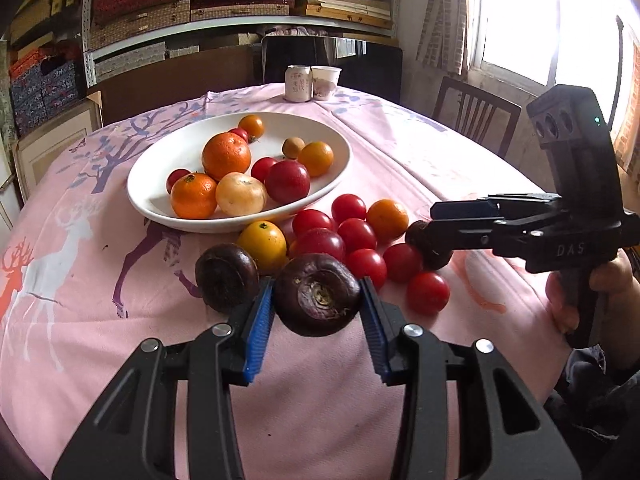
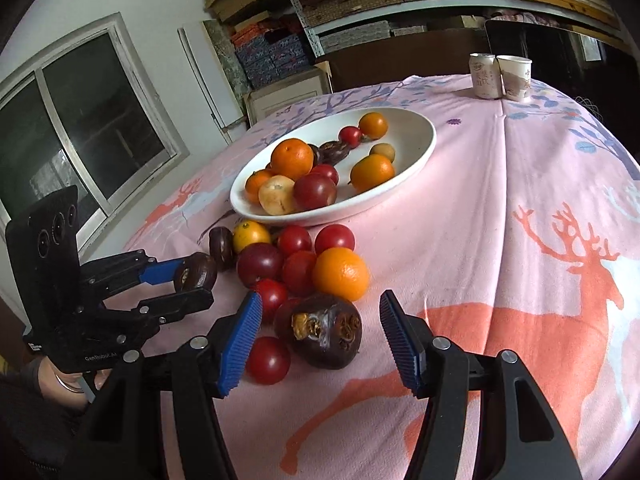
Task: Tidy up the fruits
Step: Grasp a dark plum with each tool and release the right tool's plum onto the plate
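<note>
The left hand-held gripper (image 1: pixel 316 300) has its blue pads pressed against a dark water chestnut (image 1: pixel 316 294) on the pink tabletop (image 1: pixel 120 280), at about six o'clock from the white bowl (image 1: pixel 160 204). The right wrist view shows the same grip side-on (image 2: pixel 196 276). The right hand-held gripper (image 2: pixel 320 320) stands partly open around a second chestnut (image 2: pixel 324 332), pads clear of it; the left view hides that gap. Only the right view reveals dark chestnuts already inside the bowl (image 2: pixel 334 151). Loose tomatoes (image 1: pixel 356 234) and an orange (image 2: pixel 340 274) cluster at the bowl's five o'clock.
</note>
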Motion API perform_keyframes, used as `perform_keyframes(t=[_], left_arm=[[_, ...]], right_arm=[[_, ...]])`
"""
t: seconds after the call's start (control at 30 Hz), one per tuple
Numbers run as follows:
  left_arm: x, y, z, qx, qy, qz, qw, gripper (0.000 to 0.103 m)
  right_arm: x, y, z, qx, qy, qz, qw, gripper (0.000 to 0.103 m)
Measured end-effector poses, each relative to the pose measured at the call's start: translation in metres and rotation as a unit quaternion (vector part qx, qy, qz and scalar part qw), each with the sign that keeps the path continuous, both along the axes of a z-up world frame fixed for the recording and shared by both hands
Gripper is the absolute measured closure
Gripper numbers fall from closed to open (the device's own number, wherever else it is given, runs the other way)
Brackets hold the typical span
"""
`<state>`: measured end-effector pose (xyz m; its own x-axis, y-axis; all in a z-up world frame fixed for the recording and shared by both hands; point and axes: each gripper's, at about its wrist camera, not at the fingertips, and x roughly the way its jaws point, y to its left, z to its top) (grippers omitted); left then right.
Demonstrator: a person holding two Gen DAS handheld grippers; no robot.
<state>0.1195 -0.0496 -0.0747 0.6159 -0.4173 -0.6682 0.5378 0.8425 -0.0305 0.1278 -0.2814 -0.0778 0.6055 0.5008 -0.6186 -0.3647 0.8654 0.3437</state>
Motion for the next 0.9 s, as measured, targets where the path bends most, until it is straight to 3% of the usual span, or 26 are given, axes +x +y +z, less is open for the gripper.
perform_keyframes(t=[0.07,0.17,0.27,0.43,0.67,0.9], left_arm=[[0.000,-0.001,0.001,0.001,-0.002,0.000,1.0000,0.062],[0.000,0.001,0.002,-0.004,0.001,0.002,1.0000,0.062],[-0.001,0.001,0.001,-0.003,0.006,0.005,1.0000,0.062],[-0.002,0.004,0.003,-0.013,0.001,0.010,0.9999,0.062],[0.002,0.025,0.013,-0.068,0.016,0.026,0.9972,0.062],[0.050,0.035,0.045,-0.055,-0.007,0.055,0.9969,0.062]], right_arm=[[0.004,-0.005,-0.006,0.014,0.026,-0.005,1.000,0.042],[0.007,-0.003,-0.015,0.018,0.057,0.013,0.998,0.059],[0.002,0.000,-0.013,0.008,0.043,0.014,0.999,0.060],[-0.001,-0.015,-0.010,0.054,0.034,0.004,0.998,0.060],[-0.003,-0.017,0.000,0.068,0.023,-0.001,0.997,0.060],[0.044,0.002,0.043,0.062,0.004,-0.004,0.998,0.060]])
